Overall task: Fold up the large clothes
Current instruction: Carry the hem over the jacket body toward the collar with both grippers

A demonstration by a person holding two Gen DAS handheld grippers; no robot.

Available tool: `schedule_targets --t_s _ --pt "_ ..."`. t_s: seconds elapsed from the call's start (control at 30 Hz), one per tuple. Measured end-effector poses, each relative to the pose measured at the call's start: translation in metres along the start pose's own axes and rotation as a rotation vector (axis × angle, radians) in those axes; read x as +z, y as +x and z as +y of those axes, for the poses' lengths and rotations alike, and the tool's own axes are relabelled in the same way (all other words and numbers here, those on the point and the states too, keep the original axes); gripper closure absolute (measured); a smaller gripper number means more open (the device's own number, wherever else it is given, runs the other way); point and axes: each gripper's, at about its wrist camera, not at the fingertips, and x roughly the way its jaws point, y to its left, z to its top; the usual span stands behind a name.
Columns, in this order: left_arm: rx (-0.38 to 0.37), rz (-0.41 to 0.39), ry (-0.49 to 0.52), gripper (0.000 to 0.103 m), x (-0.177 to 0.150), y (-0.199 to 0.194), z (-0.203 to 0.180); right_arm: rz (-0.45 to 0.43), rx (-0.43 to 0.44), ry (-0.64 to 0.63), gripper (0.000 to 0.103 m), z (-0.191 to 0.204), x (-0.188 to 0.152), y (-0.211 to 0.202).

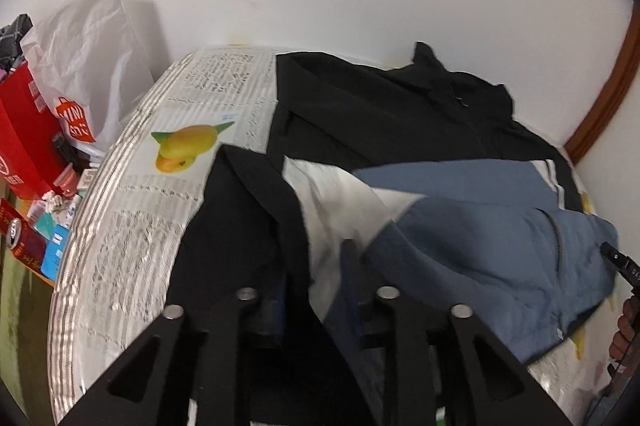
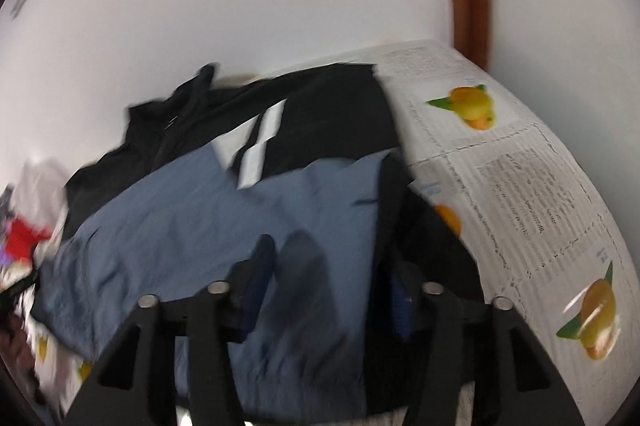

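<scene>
Both sets of tongs are matte black. The left tongs [image 1: 308, 266] and the right tongs [image 2: 328, 278] each have four angular struts with cut-out slots, each strut topped by a round silver screw head. Their fingers [image 2: 260, 274] carry dark blue pads.

Left fingertips [image 1: 280, 266] seemingly under jacket [image 1: 400, 114]

Bench [image 1: 120, 246]: round-edged top against a white wall, wholly covered by a cloth.
Cover: newsprint-patterned tablecloth [image 2: 532, 194] with printed yellow mango pictures [image 1: 184, 146].
On it: a large jacket [image 1: 400, 114], black at the far side, with blue and white panels at the near side.
Jacket's spread: across the middle of the bench; bare cloth shows to its left in the left wrist view, to its right in the right wrist view.
</scene>
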Motion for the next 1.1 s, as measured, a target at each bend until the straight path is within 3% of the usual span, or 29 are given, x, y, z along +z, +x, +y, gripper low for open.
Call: schedule_targets --t_s 0.1,0.23,0.47,0.57,0.8,0.87,0.9,0.93,0.97,1.0,1.1 --pt "-0.027 -0.012 0.010 0.060 -0.009 -0.018 0.003 -0.071 -0.036 -0.088 0.049 0.003 -0.012 -0.035" --pt "-0.020 -0.030 -0.002 0.058 -0.019 -0.038 0.016 -0.108 -0.116 -0.091 0.047 -0.011 -0.024 -0.060" --pt "0.040 -0.021 -0.049 0.053 -0.034 -0.046 0.048 -0.004 -0.168 0.017 0.047 -0.051 -0.043 -0.040" --pt "0.037 0.025 -0.039 0.053 -0.041 -0.034 0.053 0.033 -0.132 0.030 0.047 -0.055 -0.049 -0.028" --pt "0.065 0.057 0.009 0.053 -0.047 -0.009 0.045 0.023 -0.105 0.020 0.048 -0.050 -0.045 -0.017" --pt "0.066 0.046 0.002 0.057 -0.048 -0.009 0.044 0.039 -0.098 0.015 0.058 -0.050 -0.045 -0.012" --pt "0.059 0.046 0.000 0.064 -0.048 -0.009 0.043 0.040 -0.080 0.014 0.062 -0.049 -0.045 -0.011" --pt "0.057 0.049 0.000 0.068 -0.049 -0.009 0.042 0.040 -0.073 0.006 0.071 -0.048 -0.045 -0.012" --pt "0.069 0.047 0.003 0.079 -0.050 -0.010 0.040 0.035 -0.087 -0.014 0.087 -0.046 -0.046 -0.013" --pt "0.074 0.047 0.008 0.087 -0.051 -0.010 0.039 0.031 -0.099 -0.032 0.091 -0.044 -0.047 -0.014" --pt "0.074 0.046 0.022 0.091 -0.054 -0.016 0.037 0.020 -0.093 -0.058 0.096 -0.042 -0.051 -0.021"
